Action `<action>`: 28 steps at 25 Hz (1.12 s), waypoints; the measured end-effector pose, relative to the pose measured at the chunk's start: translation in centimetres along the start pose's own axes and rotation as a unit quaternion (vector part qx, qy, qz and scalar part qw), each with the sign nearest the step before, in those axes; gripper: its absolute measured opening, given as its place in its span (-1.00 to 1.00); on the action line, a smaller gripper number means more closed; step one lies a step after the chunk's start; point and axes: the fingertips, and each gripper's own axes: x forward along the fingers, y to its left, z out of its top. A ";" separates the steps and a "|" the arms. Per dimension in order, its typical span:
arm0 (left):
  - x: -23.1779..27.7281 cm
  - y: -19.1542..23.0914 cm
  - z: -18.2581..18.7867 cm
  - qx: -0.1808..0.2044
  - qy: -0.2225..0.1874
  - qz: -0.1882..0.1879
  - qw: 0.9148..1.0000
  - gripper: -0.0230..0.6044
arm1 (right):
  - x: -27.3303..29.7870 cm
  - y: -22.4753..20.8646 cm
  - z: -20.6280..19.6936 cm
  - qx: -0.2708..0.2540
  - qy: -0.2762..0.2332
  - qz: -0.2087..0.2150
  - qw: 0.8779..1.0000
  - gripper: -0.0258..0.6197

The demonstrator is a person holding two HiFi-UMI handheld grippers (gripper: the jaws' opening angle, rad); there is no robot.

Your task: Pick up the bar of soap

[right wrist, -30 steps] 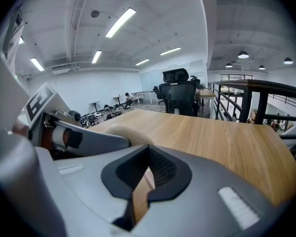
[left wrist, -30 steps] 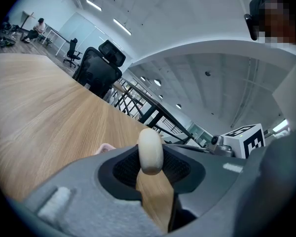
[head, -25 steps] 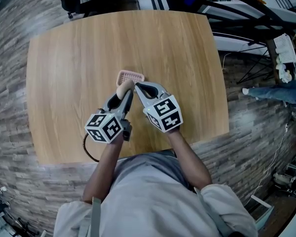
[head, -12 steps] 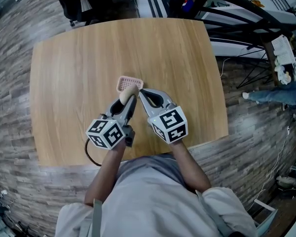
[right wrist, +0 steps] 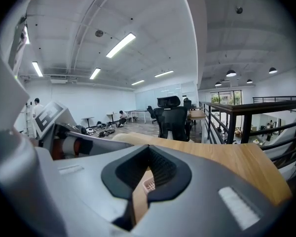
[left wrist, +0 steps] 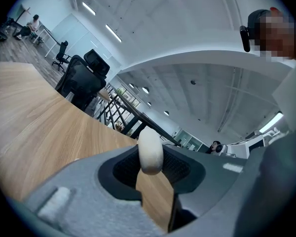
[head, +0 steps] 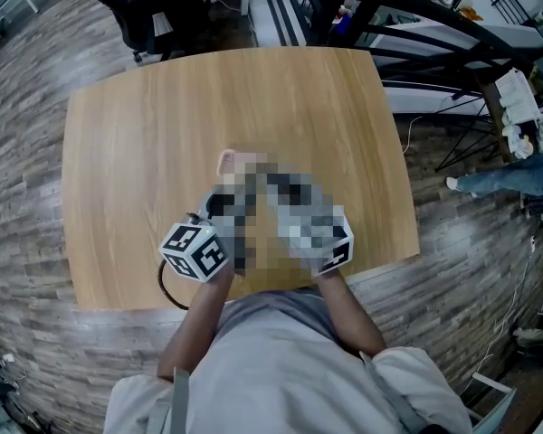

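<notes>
A cream oval bar of soap point(left wrist: 150, 149) stands on edge between the pads of my left gripper point(left wrist: 151, 158), which is shut on it above the wooden table point(head: 145, 134). My right gripper point(right wrist: 149, 149) is shut with nothing in it, right next to the left one. Through the slit of its jaws a pink slotted soap dish point(right wrist: 148, 185) shows on the table just ahead. In the head view the soap dish point(head: 228, 161) peeks out beyond both grippers near the table's middle; a mosaic patch hides the jaws there.
A black office chair point(head: 154, 7) stands beyond the table's far edge. Black metal frames and railings point(head: 434, 25) run along the right side. A dark cable point(head: 163, 289) loops from the left gripper over the near table edge, close to the person's body.
The head view has tilted, so the table sits lower in the picture. Both grippers stay together by the dish, the soap still in the left one; the right has drifted slightly right.
</notes>
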 end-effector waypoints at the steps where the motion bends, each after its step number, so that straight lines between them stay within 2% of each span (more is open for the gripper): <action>1: -0.2 -0.2 0.3 0.002 -0.002 -0.001 1.000 -0.56 | -0.2 0.2 0.2 0.000 -0.003 0.000 1.000 -0.91; 14: -1.5 -2.3 1.3 0.013 -0.016 -0.014 1.000 -0.56 | -2.2 1.0 3.0 -0.008 -0.035 -0.005 0.999 -0.91; 28: -3.6 -6.3 6.0 0.055 -0.059 -0.042 0.996 -0.56 | -5.7 2.1 7.2 -0.018 -0.088 -0.027 0.996 -0.91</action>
